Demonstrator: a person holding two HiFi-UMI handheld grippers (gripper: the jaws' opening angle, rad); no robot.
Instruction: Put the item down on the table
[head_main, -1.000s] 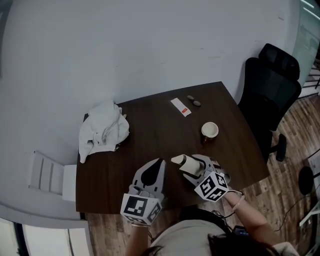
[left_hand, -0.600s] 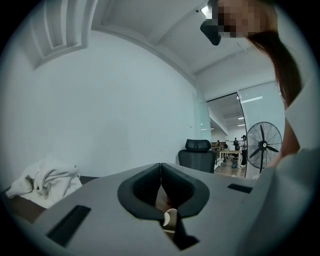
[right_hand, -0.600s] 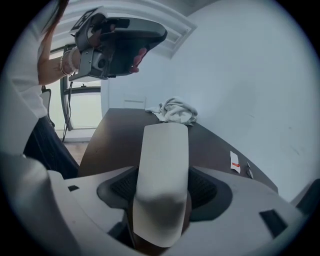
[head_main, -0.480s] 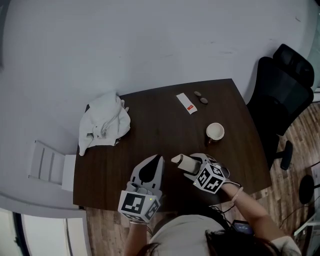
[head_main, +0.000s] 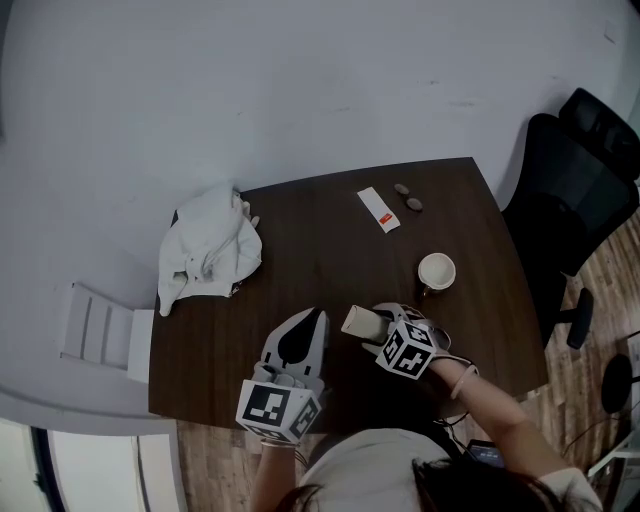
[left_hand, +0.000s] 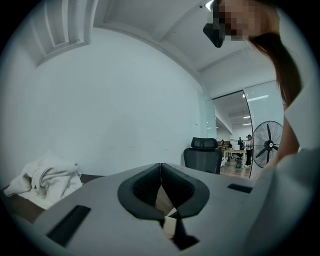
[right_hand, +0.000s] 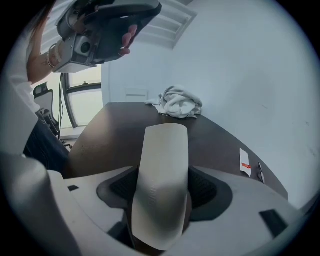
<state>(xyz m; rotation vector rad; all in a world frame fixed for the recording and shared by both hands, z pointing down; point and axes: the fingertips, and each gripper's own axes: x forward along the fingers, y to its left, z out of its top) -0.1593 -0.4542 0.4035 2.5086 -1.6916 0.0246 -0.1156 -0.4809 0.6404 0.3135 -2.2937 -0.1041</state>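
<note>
Nearest us, our left gripper (head_main: 316, 320) had its jaws pressed together with nothing between them. Just beside it, our right gripper (head_main: 378, 322) had its jaws spread wide and clamped on a pale cylindrical item (head_main: 357, 321), which lay sideways over the near part of the dark table (head_main: 320, 260). We could not tell whether it touched the wood. Farther off stood a mug (head_main: 437, 271), then a crumpled white cloth (head_main: 208, 250) and a paper slip (head_main: 379, 210).

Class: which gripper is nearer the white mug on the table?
Right. The right gripper, jaws closed on a pale cup, is just below-left of the mug in the head view. The left gripper, jaws shut, lies farther left.
</note>
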